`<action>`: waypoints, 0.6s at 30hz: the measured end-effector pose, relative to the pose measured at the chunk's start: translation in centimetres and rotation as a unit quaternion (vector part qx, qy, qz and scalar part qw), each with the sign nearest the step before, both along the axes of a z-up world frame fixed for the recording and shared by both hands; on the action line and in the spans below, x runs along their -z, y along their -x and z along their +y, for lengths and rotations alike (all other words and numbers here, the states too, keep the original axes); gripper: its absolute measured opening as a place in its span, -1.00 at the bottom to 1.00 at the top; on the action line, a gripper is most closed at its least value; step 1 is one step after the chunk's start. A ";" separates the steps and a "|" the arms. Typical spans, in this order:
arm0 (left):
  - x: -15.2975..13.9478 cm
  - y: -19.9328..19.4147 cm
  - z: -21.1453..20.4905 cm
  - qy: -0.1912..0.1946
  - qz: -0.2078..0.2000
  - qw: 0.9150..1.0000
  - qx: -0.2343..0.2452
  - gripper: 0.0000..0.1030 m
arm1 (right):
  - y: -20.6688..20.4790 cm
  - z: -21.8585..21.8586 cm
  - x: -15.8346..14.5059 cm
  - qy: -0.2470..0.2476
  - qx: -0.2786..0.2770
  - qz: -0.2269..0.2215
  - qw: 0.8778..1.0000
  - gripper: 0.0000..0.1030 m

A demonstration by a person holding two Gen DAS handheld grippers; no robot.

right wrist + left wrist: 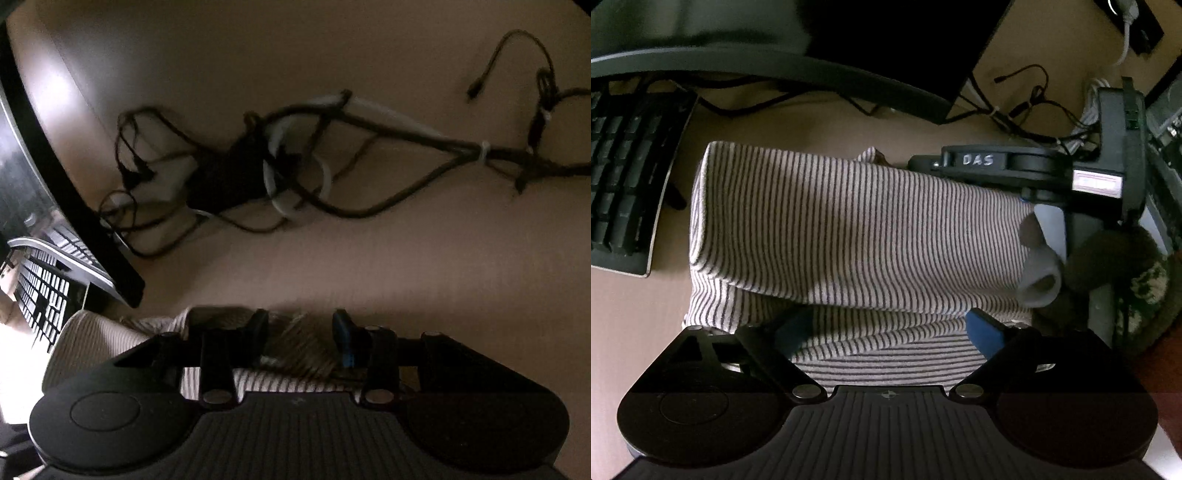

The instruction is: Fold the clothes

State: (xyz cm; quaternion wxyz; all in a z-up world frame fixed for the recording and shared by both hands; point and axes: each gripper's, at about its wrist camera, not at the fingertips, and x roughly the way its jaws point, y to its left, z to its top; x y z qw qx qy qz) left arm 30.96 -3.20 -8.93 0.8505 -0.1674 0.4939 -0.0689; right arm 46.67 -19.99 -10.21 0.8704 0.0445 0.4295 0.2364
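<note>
A white garment with thin dark stripes (849,229) lies folded on the tan table, a grey cuff (1039,284) at its right end. My left gripper (886,328) is open over its near edge, the blue fingers (984,330) spread wide with striped cloth between and under them. My right gripper (997,166) reaches in at the garment's far right edge. In the right wrist view the right gripper (301,332) has its jaws part open, with a bunch of striped cloth (303,350) between them; I cannot tell whether it is gripped.
A black keyboard (624,177) lies left of the garment and a monitor base (775,70) stands behind it. A tangle of black and white cables (280,166) lies on the table beyond the right gripper. Dark equipment (1160,147) is at the far right.
</note>
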 end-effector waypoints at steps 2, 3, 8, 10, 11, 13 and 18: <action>0.0 0.0 0.1 0.001 0.000 1.000 0.001 0.84 | 0.2 0.3 0.1 0.013 -0.009 -0.007 1.000 -0.85; 0.0 0.0 0.2 0.003 0.000 1.000 -0.001 0.84 | 0.3 0.2 0.0 0.008 -0.009 -0.005 1.000 -0.85; -0.8 1.0 1.4 0.023 -0.007 1.000 -0.009 0.84 | 1.9 -1.5 -1.8 -0.037 -0.001 0.002 0.999 -0.88; -1.1 1.5 1.9 0.028 -0.013 1.000 -0.007 0.84 | 3.3 -2.3 -3.1 -0.058 -0.003 0.005 0.998 -0.88; -1.2 1.7 2.2 0.029 -0.014 0.999 -0.008 0.84 | 4.1 -2.6 -3.6 -0.068 -0.003 0.008 0.998 -0.88; -1.2 2.2 2.7 0.036 -0.015 0.999 -0.012 0.84 | 5.8 -3.1 -4.6 -0.084 -0.007 0.013 0.996 -0.88; -2.8 3.6 3.5 0.037 -0.038 0.999 0.001 0.84 | 10.3 -3.6 -5.7 -0.102 -0.010 0.025 0.994 -0.91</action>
